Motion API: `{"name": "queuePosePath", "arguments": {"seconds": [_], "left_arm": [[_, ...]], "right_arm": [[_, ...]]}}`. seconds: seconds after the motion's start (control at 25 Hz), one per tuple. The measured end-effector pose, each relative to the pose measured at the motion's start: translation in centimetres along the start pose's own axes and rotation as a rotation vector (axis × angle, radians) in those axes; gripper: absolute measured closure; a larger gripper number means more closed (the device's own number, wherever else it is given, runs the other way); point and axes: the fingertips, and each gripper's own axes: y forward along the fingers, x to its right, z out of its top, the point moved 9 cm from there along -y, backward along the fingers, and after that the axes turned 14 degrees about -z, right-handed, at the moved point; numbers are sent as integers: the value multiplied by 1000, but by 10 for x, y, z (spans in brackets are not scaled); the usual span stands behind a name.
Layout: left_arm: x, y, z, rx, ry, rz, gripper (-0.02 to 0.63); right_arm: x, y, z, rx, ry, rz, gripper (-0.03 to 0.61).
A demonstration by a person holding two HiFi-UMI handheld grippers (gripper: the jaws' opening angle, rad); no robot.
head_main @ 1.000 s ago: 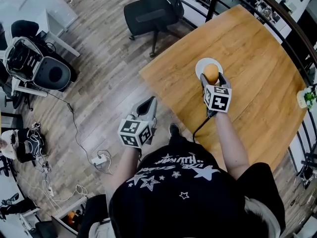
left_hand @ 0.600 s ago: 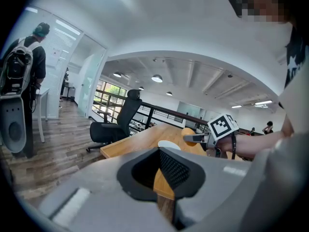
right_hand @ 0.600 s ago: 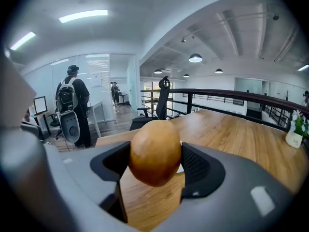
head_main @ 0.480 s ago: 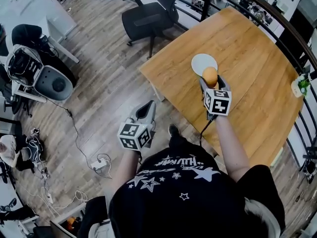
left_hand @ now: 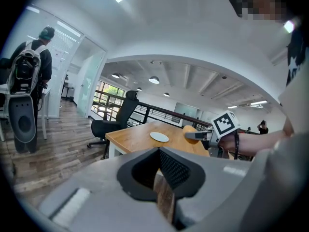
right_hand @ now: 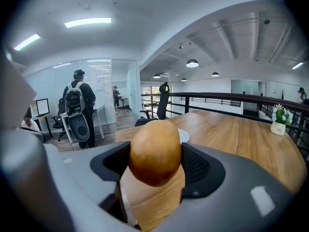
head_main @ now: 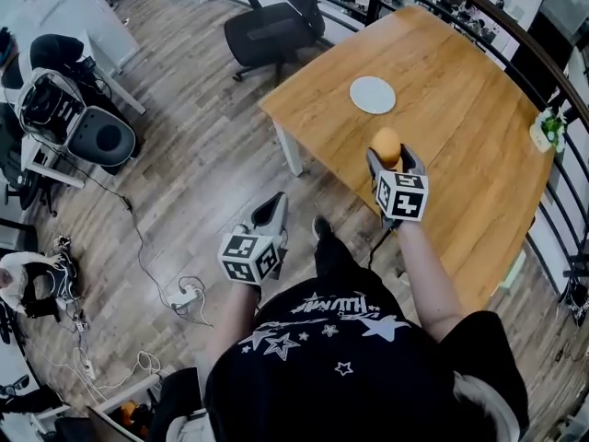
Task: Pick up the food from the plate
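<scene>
Food between fingers of right gripper, plate mostly hidden behind

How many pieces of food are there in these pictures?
1. The round golden-brown piece of food is gripped in the right gripper, above the wooden table. The round white plate beyond it lies bare; none seems hidden.

1. Wooden table: light-brown top, rounded corners, a white leg under the near-left corner. It stands on the floor.
2. On the table: a white round plate, lying flat near the edge that faces the chair. A small potted plant sits at the right edge, well apart from the plate.
3. Wood-plank floor: a black office chair stands near the table. A white power strip with trailing cables lies off to the left.
</scene>
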Motion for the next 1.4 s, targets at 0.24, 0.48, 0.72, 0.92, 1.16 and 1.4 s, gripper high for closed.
{"name": "queuePosePath", "arguments": {"seconds": [0.24,0.48,0.72,0.92,1.16,1.4], "left_arm": [[20,-39,-30,-21,-46,-23,612],[42,-61,-51,-48,-51,-75,612],[56,-59,-57,-45,-67,-120,612],[64,-50,-55,-48,-53,-152,612],[89,-36,-54,-60,-24,-181,612],[126,-37,-56,-61,-6,-171,612]], "right_arm": [[-6,-53,-27,-10,12,-10,247],[1,-103,-46,-8,31,-28,247],[20,-134,-51,22,61,-49,247],[31,-144,-53,16,124,-51,245],[50,-161,-61,15,132,-40,247],[78,-187,-83,-19,138,-60,247]]}}
